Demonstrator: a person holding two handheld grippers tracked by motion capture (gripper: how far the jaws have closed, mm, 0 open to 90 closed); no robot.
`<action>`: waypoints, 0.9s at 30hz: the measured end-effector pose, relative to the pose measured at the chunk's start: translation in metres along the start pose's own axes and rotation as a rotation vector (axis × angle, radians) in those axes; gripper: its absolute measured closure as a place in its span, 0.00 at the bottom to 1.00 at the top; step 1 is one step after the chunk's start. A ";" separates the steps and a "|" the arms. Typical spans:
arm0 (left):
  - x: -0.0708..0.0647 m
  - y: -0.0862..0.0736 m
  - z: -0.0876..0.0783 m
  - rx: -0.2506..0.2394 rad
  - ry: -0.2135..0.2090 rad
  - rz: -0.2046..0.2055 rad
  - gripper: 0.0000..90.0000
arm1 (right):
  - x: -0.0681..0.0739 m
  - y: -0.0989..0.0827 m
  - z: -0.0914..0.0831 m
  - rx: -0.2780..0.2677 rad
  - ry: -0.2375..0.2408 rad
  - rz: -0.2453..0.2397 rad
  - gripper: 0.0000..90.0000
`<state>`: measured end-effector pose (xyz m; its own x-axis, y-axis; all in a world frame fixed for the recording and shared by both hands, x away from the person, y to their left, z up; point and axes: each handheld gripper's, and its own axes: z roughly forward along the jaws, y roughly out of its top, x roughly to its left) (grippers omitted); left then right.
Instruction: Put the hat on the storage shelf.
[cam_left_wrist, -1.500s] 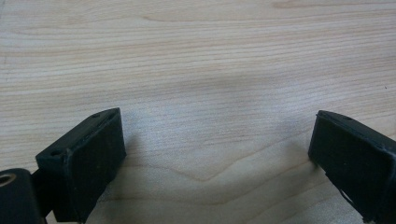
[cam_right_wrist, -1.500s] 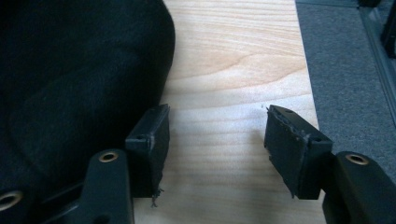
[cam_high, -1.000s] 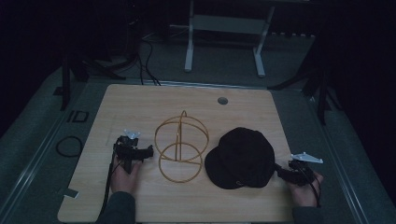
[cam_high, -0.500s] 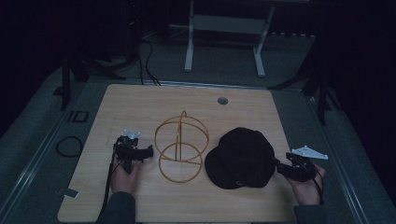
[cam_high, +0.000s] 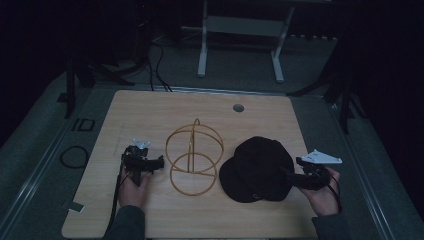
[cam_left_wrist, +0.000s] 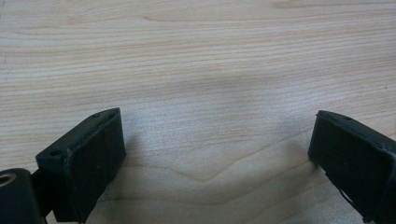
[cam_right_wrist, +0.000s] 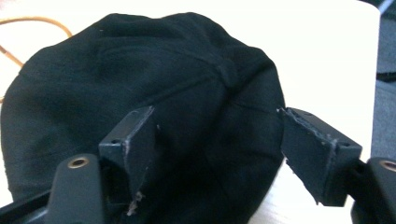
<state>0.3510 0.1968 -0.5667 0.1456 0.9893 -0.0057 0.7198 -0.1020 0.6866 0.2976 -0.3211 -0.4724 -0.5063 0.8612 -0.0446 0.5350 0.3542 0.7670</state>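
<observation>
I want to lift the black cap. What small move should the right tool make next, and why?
Probably close the right tool on the cap: its jaws stand open on either side of the cap's rear edge, fabric between them, nothing gripped yet. The left tool hangs open over bare table.

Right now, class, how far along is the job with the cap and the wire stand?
Done: nothing; the black cap lies flat beside the wire stand. In hand: the open right gripper straddles its edge, ungripped. Left: gripping it; the left gripper is open over bare table.

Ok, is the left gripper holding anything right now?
No: in the left gripper view the left gripper has its jaws spread wide apart with just the bare wooden table showing between them.
</observation>
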 end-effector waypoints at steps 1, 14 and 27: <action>0.000 0.000 0.000 0.000 0.000 0.000 0.04 | 0.002 0.002 0.001 0.004 0.003 -0.015 0.28; 0.000 0.000 0.000 0.000 0.000 0.000 0.04 | 0.020 0.026 0.010 0.026 0.074 -0.132 0.22; 0.000 0.000 0.000 0.000 0.000 0.000 0.04 | 0.029 0.042 0.020 0.060 0.126 -0.230 0.19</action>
<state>0.3510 0.1969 -0.5667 0.1457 0.9893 -0.0060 0.7196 -0.1018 0.6869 0.3190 -0.2744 -0.4546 -0.6970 0.7052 -0.1303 0.4340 0.5594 0.7062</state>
